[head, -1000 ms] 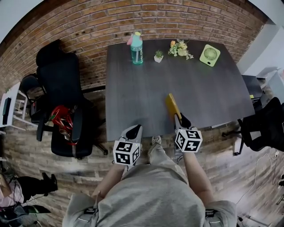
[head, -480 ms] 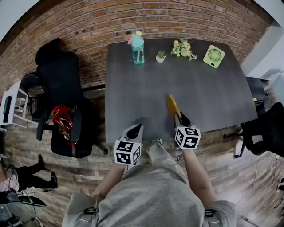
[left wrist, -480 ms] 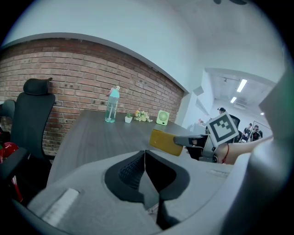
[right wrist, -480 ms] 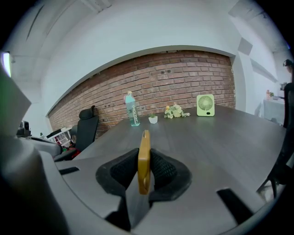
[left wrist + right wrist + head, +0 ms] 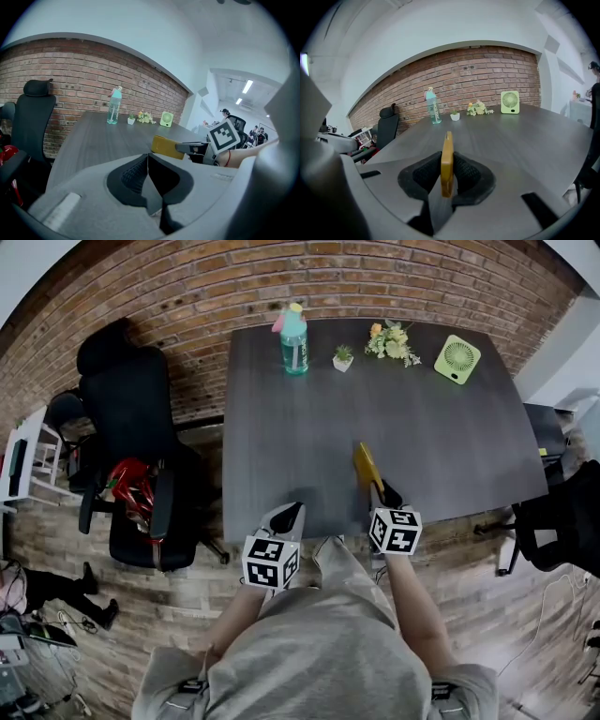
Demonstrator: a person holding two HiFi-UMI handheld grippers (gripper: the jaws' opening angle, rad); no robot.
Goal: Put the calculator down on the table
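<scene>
The flat yellow calculator [image 5: 447, 157] stands on edge, clamped between the pads of the right claw [image 5: 447, 180], at lower middle of the head view just past the near edge of the dark grey wood-grain worktop [image 5: 431, 427]. The left claw [image 5: 148, 178] is clenched on nothing beside that edge. Bare worktop lies ahead; a teal bottle [image 5: 293, 329] and a green fan [image 5: 457, 359] line the far edge at top.

**No writing to be read**

Nothing here is showing letters, numbers or a brand name clearly enough to read. The only printed marks are black-and-white square patterns, sitting on the left cube [image 5: 270, 562] of the left gripper [image 5: 286, 517] and the right cube [image 5: 396, 530] of the right gripper [image 5: 378, 489], both at the near edge of the table [image 5: 281, 427]. They are spelling no word. The bottle [image 5: 293, 338] at the table's far edge is appearing too small for any print to be made out.
</scene>
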